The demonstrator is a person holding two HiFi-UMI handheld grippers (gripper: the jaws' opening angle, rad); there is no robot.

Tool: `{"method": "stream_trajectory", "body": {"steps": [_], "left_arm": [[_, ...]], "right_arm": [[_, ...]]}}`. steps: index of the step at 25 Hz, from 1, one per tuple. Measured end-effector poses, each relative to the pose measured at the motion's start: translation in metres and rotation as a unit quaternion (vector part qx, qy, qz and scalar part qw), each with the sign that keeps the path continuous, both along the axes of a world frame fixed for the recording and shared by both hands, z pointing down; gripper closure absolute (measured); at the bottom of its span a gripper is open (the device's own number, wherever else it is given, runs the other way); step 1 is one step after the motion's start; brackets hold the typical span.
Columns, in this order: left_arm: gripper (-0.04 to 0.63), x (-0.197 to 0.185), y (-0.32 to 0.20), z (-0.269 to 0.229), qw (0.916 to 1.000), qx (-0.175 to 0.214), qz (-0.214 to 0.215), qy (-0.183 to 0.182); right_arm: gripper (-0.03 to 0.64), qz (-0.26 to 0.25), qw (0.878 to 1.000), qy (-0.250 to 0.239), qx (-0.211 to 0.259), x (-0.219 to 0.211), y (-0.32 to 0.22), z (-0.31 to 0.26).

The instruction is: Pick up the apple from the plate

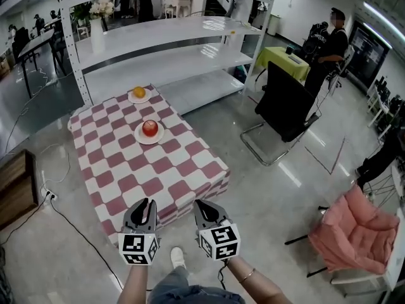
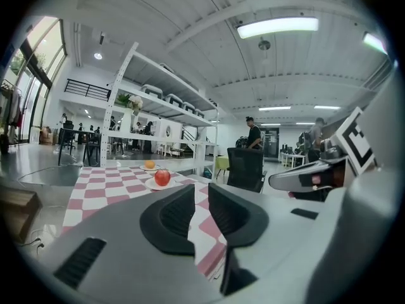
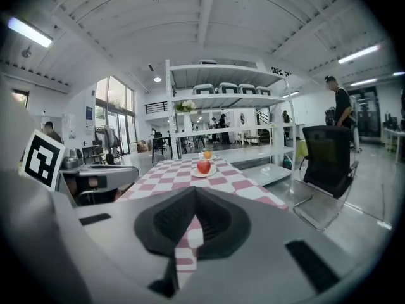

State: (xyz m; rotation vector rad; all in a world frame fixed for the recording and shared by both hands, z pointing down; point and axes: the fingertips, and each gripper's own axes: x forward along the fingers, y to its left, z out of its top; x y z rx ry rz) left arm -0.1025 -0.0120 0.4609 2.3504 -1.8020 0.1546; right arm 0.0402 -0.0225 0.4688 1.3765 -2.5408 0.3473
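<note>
Checkered table in an open hall holds the apple, which sits on a white plate around mid-table. Beyond the apple, toward the shelf, a second plate holds an orange. Both tongs are well short of the apple, off the table's near edge. Left gripper has its jaws a narrow slit apart with nothing between; right gripper has its jaws tip to tip, empty. Step looks like the approach. Best bet: use one gripper, spread it wider than the apple, come in low, clamp across the widest part and lift straight up so the plate stays put.
</note>
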Motion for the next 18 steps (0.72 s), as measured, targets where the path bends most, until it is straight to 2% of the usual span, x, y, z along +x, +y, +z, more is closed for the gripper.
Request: {"method": "stream_trajectory", "body": {"steps": [11, 18], "left_arm": [[0.502, -0.039, -0.063, 0.002, 1.0000, -0.006, 0.003, 0.001], [0.448, -0.051, -0.093, 0.014, 0.9998, -0.020, -0.002, 0.003]], "right_arm": [[0.607, -0.003, 1.000, 0.007, 0.001, -0.047, -0.065, -0.004], [0.607, -0.004, 1.000, 0.016, -0.003, -0.061, -0.090, 0.002]]}}
